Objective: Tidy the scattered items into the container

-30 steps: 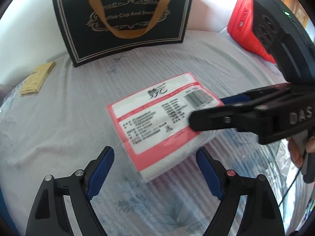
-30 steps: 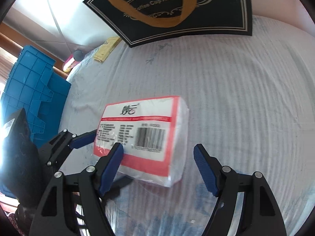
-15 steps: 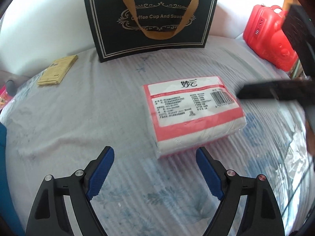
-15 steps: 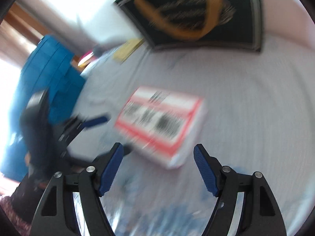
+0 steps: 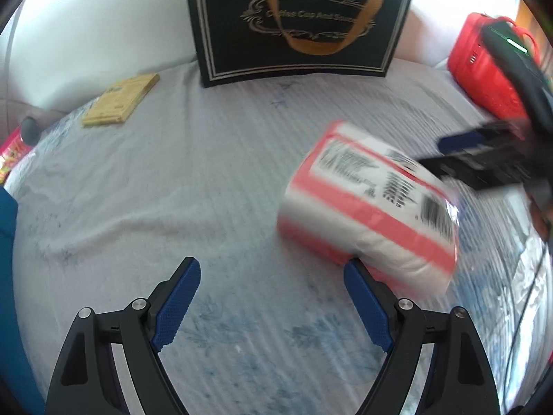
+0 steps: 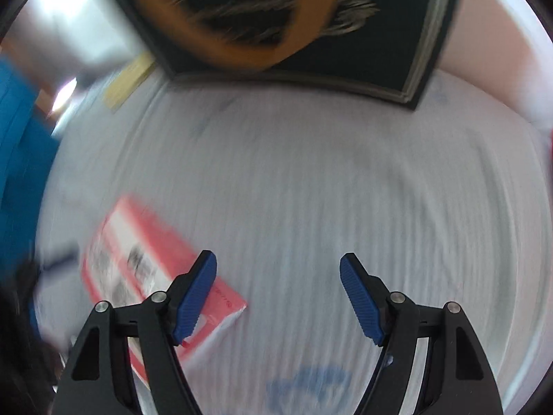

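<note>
A red and white tissue pack [image 5: 369,207] lies on the white bedsheet [image 5: 172,190], to the right of my open, empty left gripper [image 5: 273,297]; its right pad [image 5: 366,304] sits at the pack's near edge. The pack also shows blurred in the right wrist view [image 6: 138,269], left of my open, empty right gripper [image 6: 278,294]. The right gripper also shows in the left wrist view [image 5: 484,159], just beyond the pack. A black paper bag with an orange handle [image 5: 300,24] stands upright at the back and fills the top of the right wrist view [image 6: 293,17].
A yellow booklet [image 5: 121,100] lies at the back left. A red case [image 5: 490,65] sits at the back right. A blue crate [image 6: 17,159] stands off the bed's left side. A cable [image 5: 528,294] runs along the right edge.
The pack has shifted right and turned in the left wrist view. The right gripper has swung toward the black bag, leaving the pack low on its left. Both views are motion-blurred.
</note>
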Motion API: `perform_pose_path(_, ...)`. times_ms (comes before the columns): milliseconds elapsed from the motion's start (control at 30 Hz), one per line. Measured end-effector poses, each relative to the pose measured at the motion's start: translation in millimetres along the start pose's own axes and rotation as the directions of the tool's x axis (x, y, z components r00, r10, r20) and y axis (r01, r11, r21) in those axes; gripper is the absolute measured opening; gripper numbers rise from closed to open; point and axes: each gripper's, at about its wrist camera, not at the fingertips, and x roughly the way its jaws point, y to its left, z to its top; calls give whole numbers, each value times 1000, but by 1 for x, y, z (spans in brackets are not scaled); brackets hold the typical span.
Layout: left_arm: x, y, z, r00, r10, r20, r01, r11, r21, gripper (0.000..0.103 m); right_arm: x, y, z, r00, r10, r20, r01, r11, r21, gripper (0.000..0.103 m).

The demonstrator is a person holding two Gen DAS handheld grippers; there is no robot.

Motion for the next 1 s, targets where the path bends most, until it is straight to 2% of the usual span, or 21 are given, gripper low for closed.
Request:
perform_pose_path(100,1,-2,0,1000,0,1,0,1000,20,86,-26,-7,-18,992,49,113,-49,999,2,74)
perform_pose_path(133,1,-5,0,1000,1,0,-1,999,36,86,-33,-7,-21,986,76,148,-77,997,3,77)
perform_pose_path(167,1,-7,-1,1000,0,-2,0,999,51,86,-33,-5,-22,984,101,149,-101,995,-2,83)
perform_pose_path(233,-2,-9,-4,1000,2,0,-2,998,61,86,-30,1,-23,980,148,131,-147,989,-15,84)
perform_pose_path(333,-3,-7,-7,1000,14,-3,-14,999,36,86,-25,14,-20,987,96,127,-92,995,-42,84)
perform_pose_path(400,-4,-5,-8,999,32,-8,-31,999,16,86,-24,7,-17,985,95,144,-98,995,18,84)
perform_pose_path(500,1,-1,-5,998,59,-25,-60,998,-27,86,-18,-6,-10,987,0,161,-10,998,61,84)
perform_pose_path(600,12,2,0,995,83,-48,-85,995,-48,86,-2,-3,-6,987,-79,139,70,995,67,84)
perform_pose_path(700,21,0,2,994,93,-65,-96,995,-37,86,18,10,-2,990,-106,92,109,994,-30,84)
perform_pose_path(833,20,3,-1,997,44,-56,-47,998,-52,79,16,19,-5,991,-57,118,70,992,-109,79)
perform_pose_path(933,13,2,-5,999,27,-43,-29,999,-42,70,7,20,-13,992,-18,122,32,992,-118,79)
perform_pose_path(1000,6,2,-6,999,12,-33,-13,999,-46,68,3,24,-17,993,1,120,15,992,-127,75)
